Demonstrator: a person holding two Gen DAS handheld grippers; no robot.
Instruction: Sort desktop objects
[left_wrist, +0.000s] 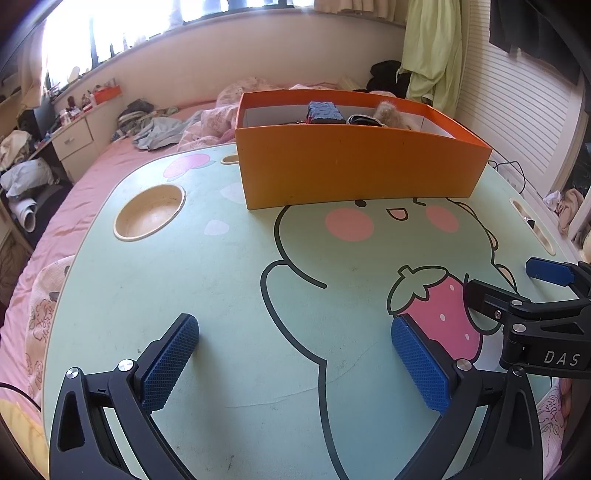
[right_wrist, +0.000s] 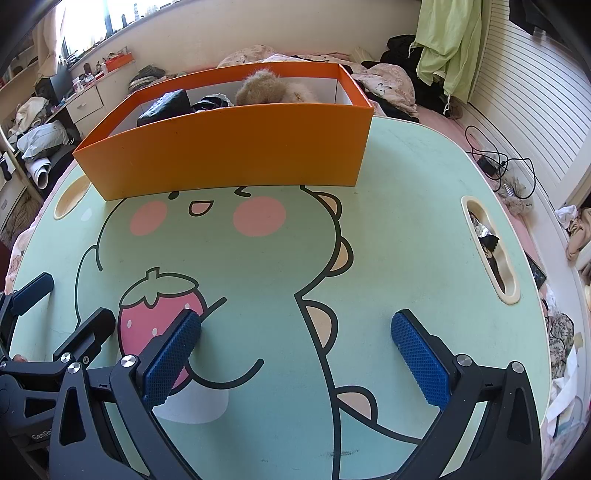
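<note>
Facing the open orange cardboard box (left_wrist: 354, 166), we hold both grippers low over the pale green cartoon-printed lap table (left_wrist: 221, 295), on the near side of the box and well apart from it. Our left gripper (left_wrist: 295, 363) has its jaws released wide, and its blue textured pads (left_wrist: 168, 363) enclose only bare tabletop. Our right gripper (right_wrist: 295, 360) is likewise spread wide and grasps nothing; in the left wrist view its black fingers (left_wrist: 517, 310) enter from the right, over the printed pink strawberry (left_wrist: 443, 310).

Inside the box we see a dark blue textured rectangular pouch (left_wrist: 325, 112) towards the box's left end, a dark bundle (left_wrist: 364, 120) of unclear kind beside it, and a tan fluffy plush object (right_wrist: 266, 86) towards the right end. Left of the box, a round recessed cup holder (left_wrist: 149, 212) is set into the table. Right of the box, an oblong slot (right_wrist: 489, 245) runs along the table edge.
</note>
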